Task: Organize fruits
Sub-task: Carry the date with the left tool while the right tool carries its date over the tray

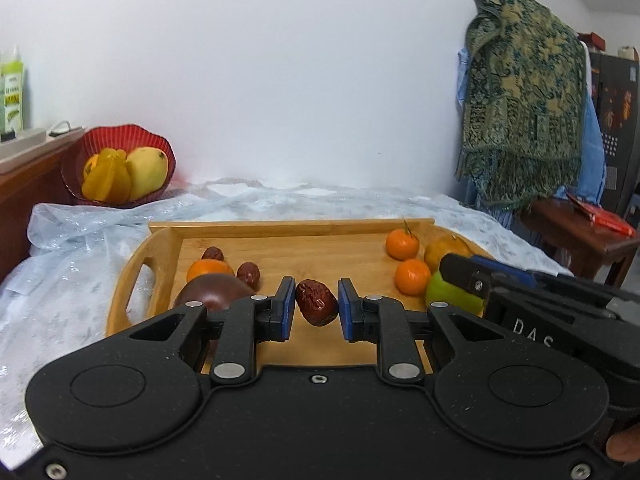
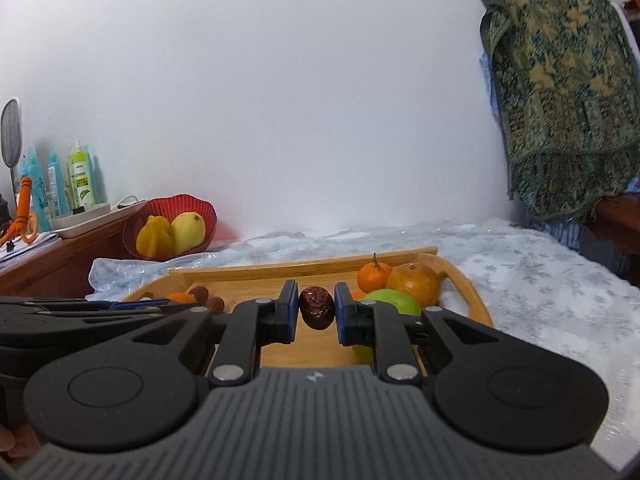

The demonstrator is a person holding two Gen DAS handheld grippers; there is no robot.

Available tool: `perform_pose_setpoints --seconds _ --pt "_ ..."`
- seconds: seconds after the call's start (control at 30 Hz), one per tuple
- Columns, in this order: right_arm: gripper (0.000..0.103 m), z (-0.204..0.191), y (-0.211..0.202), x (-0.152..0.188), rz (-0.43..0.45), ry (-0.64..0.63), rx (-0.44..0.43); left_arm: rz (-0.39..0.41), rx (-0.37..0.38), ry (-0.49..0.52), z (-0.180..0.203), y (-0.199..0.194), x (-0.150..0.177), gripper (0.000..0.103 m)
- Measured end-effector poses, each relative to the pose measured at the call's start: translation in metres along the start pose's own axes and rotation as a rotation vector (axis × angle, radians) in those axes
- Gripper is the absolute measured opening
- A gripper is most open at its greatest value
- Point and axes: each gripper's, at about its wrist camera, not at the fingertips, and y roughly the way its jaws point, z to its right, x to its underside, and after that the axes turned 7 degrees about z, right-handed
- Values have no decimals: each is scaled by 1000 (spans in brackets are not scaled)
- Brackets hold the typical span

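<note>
My left gripper (image 1: 317,303) is shut on a wrinkled red date (image 1: 317,302), held above the wooden tray (image 1: 288,244). My right gripper (image 2: 316,307) is shut on another red date (image 2: 317,307) over the same tray (image 2: 248,276). On the tray lie two more dates (image 1: 248,274), a tangerine (image 1: 208,270), a dark purple fruit (image 1: 212,290), two tangerines (image 1: 402,244) at the right, a brownish-orange fruit (image 1: 442,250) and a green apple (image 1: 448,296). The right gripper's body (image 1: 540,296) shows at the right of the left wrist view. A red bowl (image 1: 120,148) at the back left holds a mango (image 1: 146,172) and a starfruit (image 1: 108,178).
The tray rests on a bed with a pale patterned cover (image 2: 540,280) and clear plastic sheet (image 1: 72,224). A wooden side table (image 2: 52,260) at the left carries bottles (image 2: 80,178). A green patterned cloth (image 1: 524,96) hangs at the right over a wooden stool (image 1: 580,236). A white wall stands behind.
</note>
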Motion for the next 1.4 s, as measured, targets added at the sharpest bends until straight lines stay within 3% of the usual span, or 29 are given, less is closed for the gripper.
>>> perform_pose_setpoints --seconds 0.3,0.7,1.4 --pt "23 1 40 3 -92 21 -21 -29 10 -22 -10 38 -12 21" --pt "23 -1 65 1 -147 -16 -28 -98 10 -7 -8 70 -7 21" --pt "23 -12 81 3 -183 -159 -40 -123 7 28 -11 82 -6 21"
